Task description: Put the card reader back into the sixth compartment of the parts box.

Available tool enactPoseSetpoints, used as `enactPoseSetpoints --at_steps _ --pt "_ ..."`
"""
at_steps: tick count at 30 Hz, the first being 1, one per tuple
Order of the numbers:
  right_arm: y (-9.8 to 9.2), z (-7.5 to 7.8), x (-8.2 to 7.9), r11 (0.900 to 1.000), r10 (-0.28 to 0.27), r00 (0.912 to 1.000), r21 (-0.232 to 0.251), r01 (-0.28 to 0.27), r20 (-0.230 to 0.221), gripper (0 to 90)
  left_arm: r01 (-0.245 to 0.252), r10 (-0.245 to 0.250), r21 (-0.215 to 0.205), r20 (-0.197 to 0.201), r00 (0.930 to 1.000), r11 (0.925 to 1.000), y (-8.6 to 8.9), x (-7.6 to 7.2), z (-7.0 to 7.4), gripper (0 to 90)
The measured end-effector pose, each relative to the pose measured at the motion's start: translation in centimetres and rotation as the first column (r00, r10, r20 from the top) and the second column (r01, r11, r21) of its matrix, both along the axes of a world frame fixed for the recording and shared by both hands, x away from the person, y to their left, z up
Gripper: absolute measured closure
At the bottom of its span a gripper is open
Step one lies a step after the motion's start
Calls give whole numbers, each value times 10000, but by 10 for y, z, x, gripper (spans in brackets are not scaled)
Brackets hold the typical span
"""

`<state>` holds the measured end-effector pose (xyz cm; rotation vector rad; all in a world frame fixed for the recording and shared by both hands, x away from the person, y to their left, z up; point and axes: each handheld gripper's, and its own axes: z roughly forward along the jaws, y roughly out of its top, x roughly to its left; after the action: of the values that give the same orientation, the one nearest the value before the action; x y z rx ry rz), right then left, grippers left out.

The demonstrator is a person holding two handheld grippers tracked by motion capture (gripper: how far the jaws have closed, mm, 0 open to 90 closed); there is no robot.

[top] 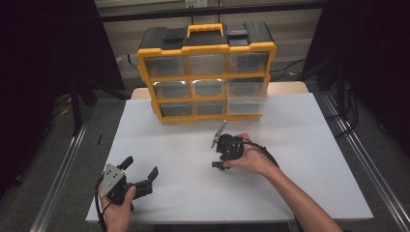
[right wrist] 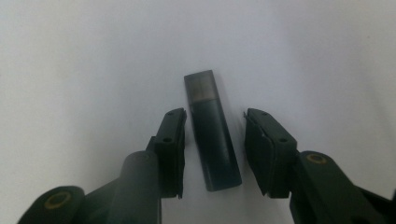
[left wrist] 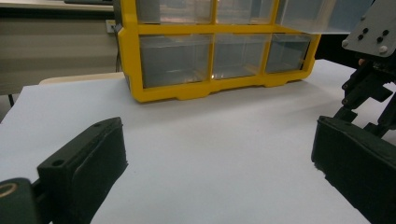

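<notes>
right hand-held gripper (right wrist: pixel 212 154): straddles dark stick (right wrist: pixel 212 133), not yet clamped | stick's long axis runs along jaws | left hand-held gripper (left wrist: pixel 219 158): released, farther off

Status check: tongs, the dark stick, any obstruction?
Right tongs astride dark stick, pads not touching. Left tongs open, idle. Stick flat on table, nothing blocking.

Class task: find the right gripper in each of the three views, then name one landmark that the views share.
High view: right gripper just right of centre, before the yellow drawer cabinet.
Left gripper view: the gripper at the far right edge.
Right gripper view: its fingers rise from the bottom, either side of a dark stick.
Shared landmark: white table top.
</notes>
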<state>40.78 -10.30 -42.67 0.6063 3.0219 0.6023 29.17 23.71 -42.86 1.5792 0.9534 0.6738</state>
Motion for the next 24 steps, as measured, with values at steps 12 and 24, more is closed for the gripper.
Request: enactPoseSetpoints --at_steps 12,24 --pt "2 0 -1 9999 95 9999 -119 -94 34 730 -20 20 71 -2 10000 10000 -1 0 0 31" --pt "1 1 -1 10000 -15 10000 -17 15 64 738 -17 18 71 -62 10000 10000 0 1 -1 31"
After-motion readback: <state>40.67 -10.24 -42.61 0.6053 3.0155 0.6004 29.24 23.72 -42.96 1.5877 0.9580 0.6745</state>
